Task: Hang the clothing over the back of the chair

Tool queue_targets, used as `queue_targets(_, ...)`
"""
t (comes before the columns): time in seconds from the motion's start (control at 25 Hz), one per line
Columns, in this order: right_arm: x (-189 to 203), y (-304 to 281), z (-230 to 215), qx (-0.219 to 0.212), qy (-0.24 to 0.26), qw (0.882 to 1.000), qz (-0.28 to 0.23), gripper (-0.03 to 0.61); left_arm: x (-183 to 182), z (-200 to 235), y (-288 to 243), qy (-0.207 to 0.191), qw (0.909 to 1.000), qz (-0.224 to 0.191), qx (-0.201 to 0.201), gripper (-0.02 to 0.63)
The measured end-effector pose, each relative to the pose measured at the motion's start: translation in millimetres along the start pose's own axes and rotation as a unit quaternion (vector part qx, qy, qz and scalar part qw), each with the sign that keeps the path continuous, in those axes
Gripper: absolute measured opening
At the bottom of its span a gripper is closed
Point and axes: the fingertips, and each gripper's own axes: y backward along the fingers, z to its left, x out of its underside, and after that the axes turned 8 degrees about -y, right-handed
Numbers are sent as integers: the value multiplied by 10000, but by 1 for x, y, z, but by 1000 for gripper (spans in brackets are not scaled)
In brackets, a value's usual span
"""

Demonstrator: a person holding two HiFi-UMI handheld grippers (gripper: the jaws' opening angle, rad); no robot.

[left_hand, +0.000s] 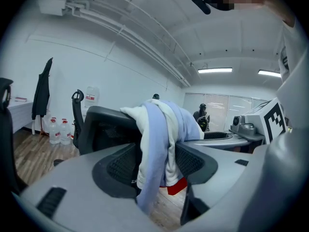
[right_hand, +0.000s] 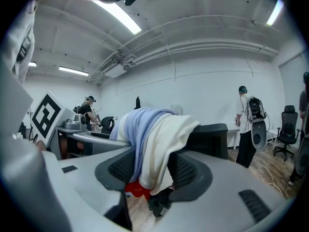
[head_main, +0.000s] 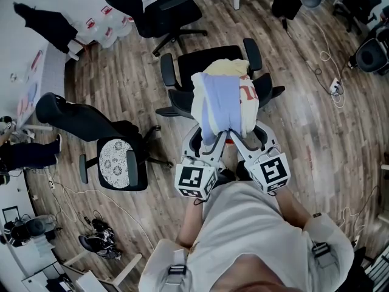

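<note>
**Clothing lies draped over the chair back, and both your claws stand spread behind it.**

The black chair (head_main: 200, 62) faces away from you. The cream-and-lilac clothing (head_main: 222, 102) lies over the top of the chair's back, its long axis running front to rear, with the near tail hanging down on your side. Your left claw (head_main: 208, 140) and right claw (head_main: 250, 137) sit side by side just behind the chair back. Each is spread wide, with hanging cloth between its jaws but not pinched. The cloth lies straight ahead of both claws, equally near, so a straight pull back should clear it.
</note>
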Motion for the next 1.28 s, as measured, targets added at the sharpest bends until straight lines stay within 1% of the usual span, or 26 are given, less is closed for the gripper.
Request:
queue_targets(0.08,-1,3,-1,16,-2,10000,-10,237,0,-1,2,-43,10000,6,2,261)
queue_targets(0.2,-1,7,-2,37,1,10000,-34,259,1,0,7,-78,10000,10,4,275)
queue_targets(0.64,-1,20,6,79,-63,9999,-111,264,-1,-5,27,-141,9999,-63,-27,278)
queue_targets(1.16,5,45,5,464,-73,9987,-190,264,2,-7,52,-236,9996,-128,16,278)
queue_targets(1.28,6,52,8,493,-112,9985,-208,264,0,-10,58,-280,9995,-153,37,278)
